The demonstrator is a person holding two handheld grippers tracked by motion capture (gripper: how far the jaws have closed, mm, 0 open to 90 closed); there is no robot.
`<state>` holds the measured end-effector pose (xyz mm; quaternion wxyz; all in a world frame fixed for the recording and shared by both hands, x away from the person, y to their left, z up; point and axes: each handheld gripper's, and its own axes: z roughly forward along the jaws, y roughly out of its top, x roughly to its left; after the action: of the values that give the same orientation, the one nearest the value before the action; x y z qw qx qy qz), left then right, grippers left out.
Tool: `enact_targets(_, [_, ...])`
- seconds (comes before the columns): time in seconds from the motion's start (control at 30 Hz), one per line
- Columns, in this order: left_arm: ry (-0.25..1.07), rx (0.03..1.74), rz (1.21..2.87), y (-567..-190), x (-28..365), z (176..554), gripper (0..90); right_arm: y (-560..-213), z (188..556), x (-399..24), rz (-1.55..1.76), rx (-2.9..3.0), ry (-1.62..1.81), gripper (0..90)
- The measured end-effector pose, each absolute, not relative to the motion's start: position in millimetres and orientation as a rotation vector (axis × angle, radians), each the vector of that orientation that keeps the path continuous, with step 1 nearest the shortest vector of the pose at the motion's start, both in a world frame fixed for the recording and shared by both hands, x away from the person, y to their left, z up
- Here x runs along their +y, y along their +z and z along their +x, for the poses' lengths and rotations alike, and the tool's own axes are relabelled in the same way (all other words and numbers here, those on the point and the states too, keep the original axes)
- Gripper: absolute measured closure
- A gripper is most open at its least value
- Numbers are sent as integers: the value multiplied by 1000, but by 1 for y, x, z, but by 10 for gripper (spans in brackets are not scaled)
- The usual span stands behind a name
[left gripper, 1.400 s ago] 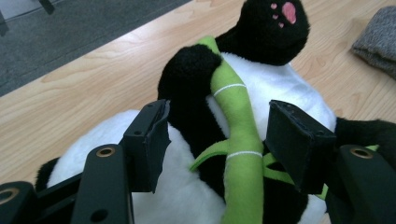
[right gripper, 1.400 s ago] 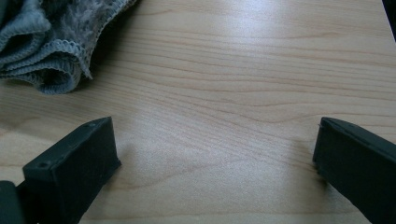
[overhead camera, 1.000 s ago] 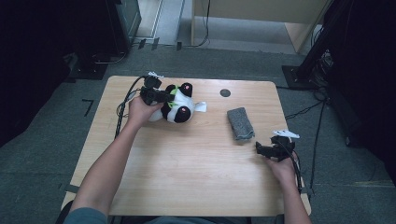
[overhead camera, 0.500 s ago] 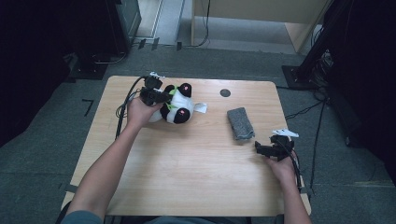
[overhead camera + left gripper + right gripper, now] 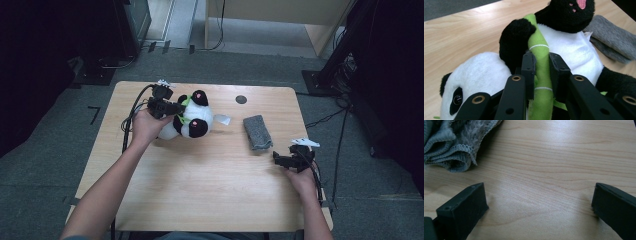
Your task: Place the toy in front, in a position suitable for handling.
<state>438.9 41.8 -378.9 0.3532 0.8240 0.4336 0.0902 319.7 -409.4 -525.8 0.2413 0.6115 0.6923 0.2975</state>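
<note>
Two grippers show in the high view: the left gripper (image 5: 170, 106) is at the panda (image 5: 190, 120) lying on the far left part of the counter (image 5: 200, 190), and the right gripper (image 5: 280, 160) rests near the right edge, just beside the grey cloth (image 5: 257, 131).

Seen from the left gripper view, the fingers (image 5: 529, 67) are clamped on the green bamboo (image 5: 540, 62) that the panda (image 5: 579, 52) hugs.

From the right gripper view, the fingers (image 5: 464, 207) stand wide apart over bare wood, holding nothing, with the cloth (image 5: 454, 142) ahead.
</note>
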Motion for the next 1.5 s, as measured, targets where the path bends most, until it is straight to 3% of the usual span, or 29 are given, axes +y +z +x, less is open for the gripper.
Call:
enact_targets(0.5, [139,1082,2093,-385,40,370,762,-526,320,-409,1671,1893,814,0])
enact_targets(0.97, [88,1035,2122,-410,11,341,757,-524,322,-408,1690,1893,797,1])
enact_targets(1.03, [81,1034,2107,-413,10,341,754,-523,323,-407,1695,1899,790,13])
enact_targets(1.1, [88,1029,2092,-414,11,342,745,-522,322,-407,1680,1911,799,86])
enact_targets(1.13, [93,1025,2091,-415,12,343,727,-521,321,-407,1676,1913,804,130])
enact_targets(1.5, [100,956,2043,-415,19,345,443,-510,326,-408,1711,1922,769,271])
